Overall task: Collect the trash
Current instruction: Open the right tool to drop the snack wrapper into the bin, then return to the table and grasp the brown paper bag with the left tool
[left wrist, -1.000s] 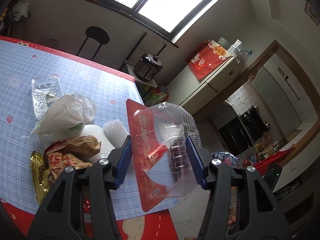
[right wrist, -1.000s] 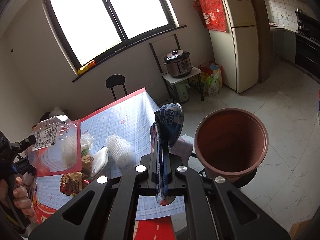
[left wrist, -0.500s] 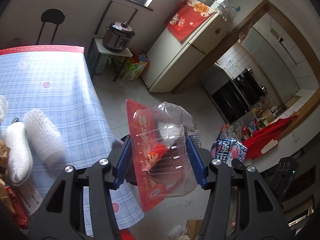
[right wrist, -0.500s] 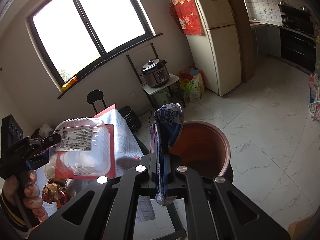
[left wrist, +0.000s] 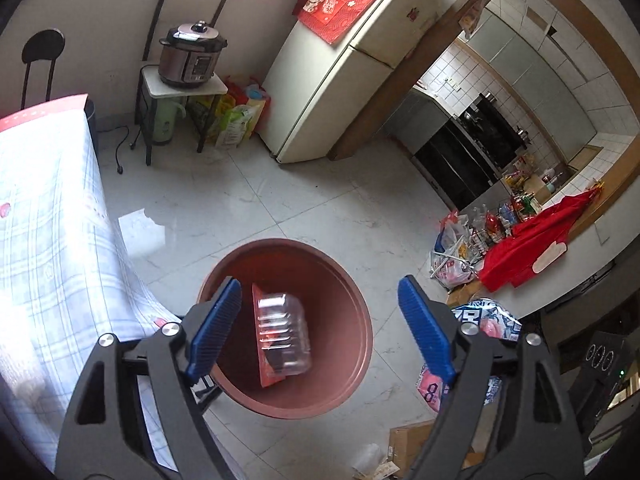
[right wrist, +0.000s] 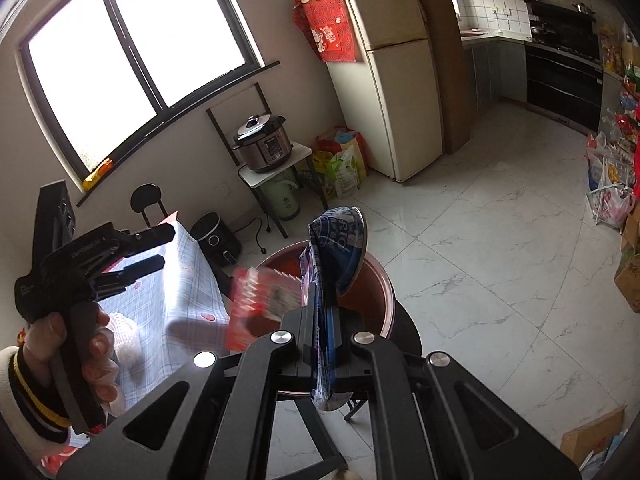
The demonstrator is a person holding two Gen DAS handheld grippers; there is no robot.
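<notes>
My left gripper (left wrist: 318, 282) hangs over a brown round bin (left wrist: 352, 296) with its jaws opening and nothing pressed between the blue pads (left wrist: 216, 324). A clear plastic clamshell on a red card (left wrist: 282, 340) lies free inside the bin. In the right wrist view the clamshell (right wrist: 264, 300) is a blur just off the left gripper (right wrist: 166, 248), above the bin (right wrist: 384, 280). My right gripper (right wrist: 322, 304) is shut on a blue printed wrapper (right wrist: 340, 240), near the bin's rim. The wrapper (left wrist: 480, 316) also shows beside my left gripper.
The table with its blue checked cloth (left wrist: 48, 240) stands left of the bin. The bin rests on a black round stool (right wrist: 408, 332). A cooker on a stand (left wrist: 192, 56) and a fridge (left wrist: 340, 72) line the wall. Bags (left wrist: 460, 256) and cardboard (left wrist: 412, 440) lie on the floor.
My left gripper swung from the table to above the bin, opened, and the clamshell dropped out of it. My right gripper came closer to the bin, still gripping the wrapper.
</notes>
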